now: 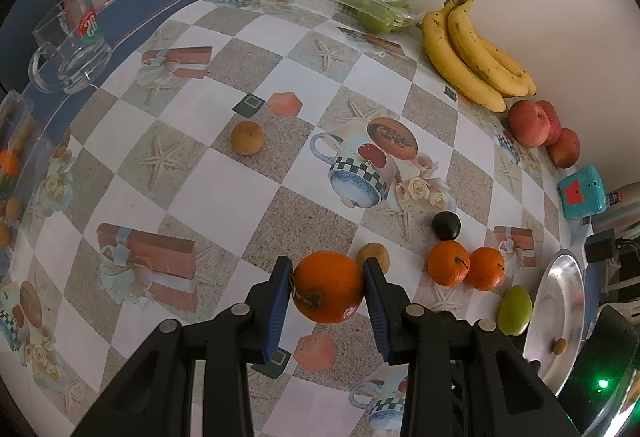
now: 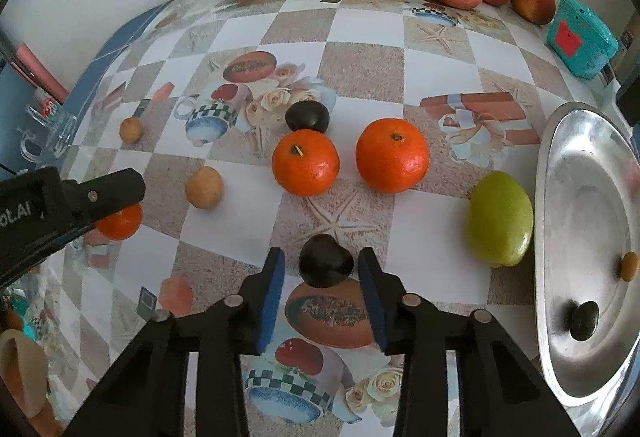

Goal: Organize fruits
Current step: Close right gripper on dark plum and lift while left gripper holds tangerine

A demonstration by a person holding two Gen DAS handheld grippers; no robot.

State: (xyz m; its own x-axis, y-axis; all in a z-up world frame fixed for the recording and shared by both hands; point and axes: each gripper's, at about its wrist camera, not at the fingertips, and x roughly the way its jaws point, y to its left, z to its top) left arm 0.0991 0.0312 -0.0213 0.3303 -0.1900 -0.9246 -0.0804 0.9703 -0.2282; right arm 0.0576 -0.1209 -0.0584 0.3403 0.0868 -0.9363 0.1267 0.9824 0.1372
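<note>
- Gripping an orange [image 1: 328, 287], the left gripper [image 1: 326, 311] has its blue pads pressed to the fruit's two sides; the brown stem scar faces the camera, low and left on the fruit, so its stem axis runs roughly along the fingers.
- Behind it, a small tan round fruit [image 1: 373, 255] peeks out on the checked surface [image 1: 224, 193].
- To the right lie two mandarins [image 1: 464, 263], touching in this view, with a dark plum [image 1: 446, 225] just behind them.
- The right gripper [image 2: 322, 291] has a second dark plum [image 2: 326, 260] between its jaws; thin gaps show on both sides, so the pads do not yet press it. No earlier view is given for comparison.
- A green mango [image 2: 500, 219] lies on its side near the rim of the steel tray [image 2: 560, 197], long axis running toward the far left, narrower end nearer the mandarins.
- In the tray sit one dark plum and one small tan fruit.
- Along the far wall: bagged green fruit [image 1: 374, 7], bananas [image 1: 472, 53] with stems pointing up and away, and red apples [image 1: 540, 129].
- A glass mug [image 1: 72, 45] stands at the far left.
</note>
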